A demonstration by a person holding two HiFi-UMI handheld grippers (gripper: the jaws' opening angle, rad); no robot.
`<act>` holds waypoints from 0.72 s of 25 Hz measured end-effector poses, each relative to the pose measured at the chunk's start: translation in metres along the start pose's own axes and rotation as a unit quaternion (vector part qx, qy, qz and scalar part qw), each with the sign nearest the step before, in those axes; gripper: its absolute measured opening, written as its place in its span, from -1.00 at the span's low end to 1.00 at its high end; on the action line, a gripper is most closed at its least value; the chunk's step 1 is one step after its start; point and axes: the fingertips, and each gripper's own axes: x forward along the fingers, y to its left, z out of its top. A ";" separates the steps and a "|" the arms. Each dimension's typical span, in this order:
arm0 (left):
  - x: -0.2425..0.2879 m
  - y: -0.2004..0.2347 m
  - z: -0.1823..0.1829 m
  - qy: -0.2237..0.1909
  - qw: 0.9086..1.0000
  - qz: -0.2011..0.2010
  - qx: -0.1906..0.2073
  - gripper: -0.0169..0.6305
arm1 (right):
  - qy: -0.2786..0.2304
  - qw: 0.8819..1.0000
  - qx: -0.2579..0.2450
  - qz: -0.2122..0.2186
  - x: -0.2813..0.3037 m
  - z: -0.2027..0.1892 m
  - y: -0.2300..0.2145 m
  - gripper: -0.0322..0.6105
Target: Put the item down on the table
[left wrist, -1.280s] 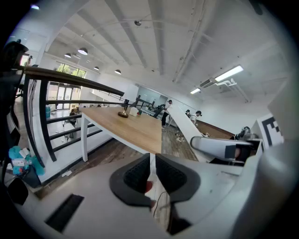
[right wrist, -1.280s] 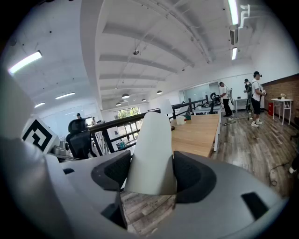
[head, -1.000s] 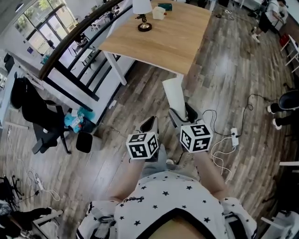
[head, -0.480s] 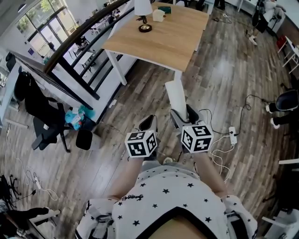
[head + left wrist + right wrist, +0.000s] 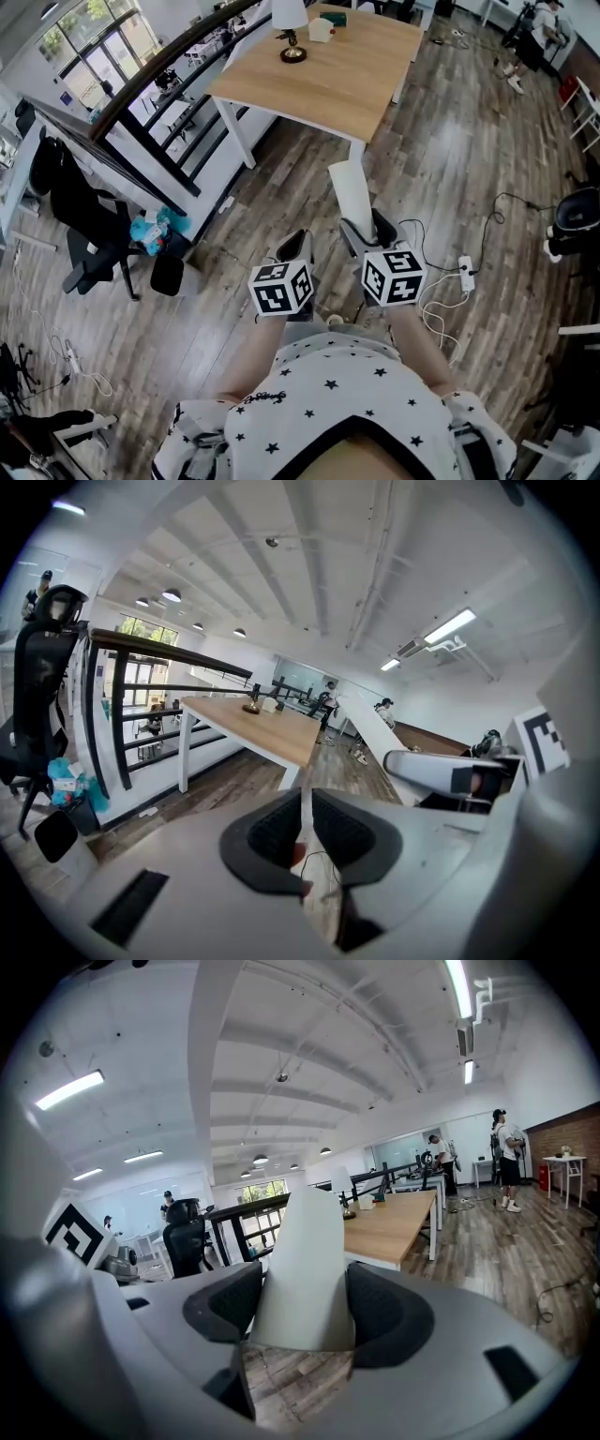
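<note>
Item: white, flat, tapered piece (image 5: 351, 190), held off the floor in front of the person and well short of the table; its narrow end points up and away toward the table. What it is made of I cannot tell.
Item, right gripper view: the broad lower end (image 5: 305, 1251) sits between the two dark pads and fills the gap.
Right gripper: (image 5: 367, 228) jaws clamped on the item, one pad pressed to each flat side; marker cube (image 5: 394, 275) just behind the jaws.
Left gripper: (image 5: 298, 249) just beside the right one, not touching the item; jaws drawn together with only a thin slit between the pads (image 5: 272, 834), nothing held in them. Marker cube (image 5: 281, 288) faces up.
Left gripper view: the item shows as a pale slanting strip (image 5: 373, 731) off to the right.
Person: white shirt with black stars (image 5: 328, 412) at the bottom edge of the head view, both forearms reaching forward.
Table: light wood top on white legs (image 5: 342, 84), ahead of the grippers, apart from the item.
On the table: lamp with a white shade and dark round base (image 5: 290, 28), a small white box (image 5: 320, 30) beside it, something green (image 5: 332, 16) at the far edge.
Floor: grey-brown planks (image 5: 450, 141); white power strip with looped cables (image 5: 466, 272) to the right of the grippers.
Left side: dark handrail (image 5: 155, 75) running diagonally, black office chair (image 5: 82, 246) below it.
Far corner: person standing (image 5: 544, 21), too small for detail.
</note>
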 end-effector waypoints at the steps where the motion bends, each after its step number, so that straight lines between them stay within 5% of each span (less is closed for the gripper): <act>1: 0.001 -0.002 -0.001 0.000 1.000 0.001 0.000 -0.81 | 0.000 1.000 -0.001 0.000 -0.001 0.000 -0.003 -0.02; 18: 0.066 0.008 0.008 0.022 1.000 0.011 -0.011 -0.81 | 0.013 1.000 0.001 -0.005 0.050 0.013 -0.052 -0.02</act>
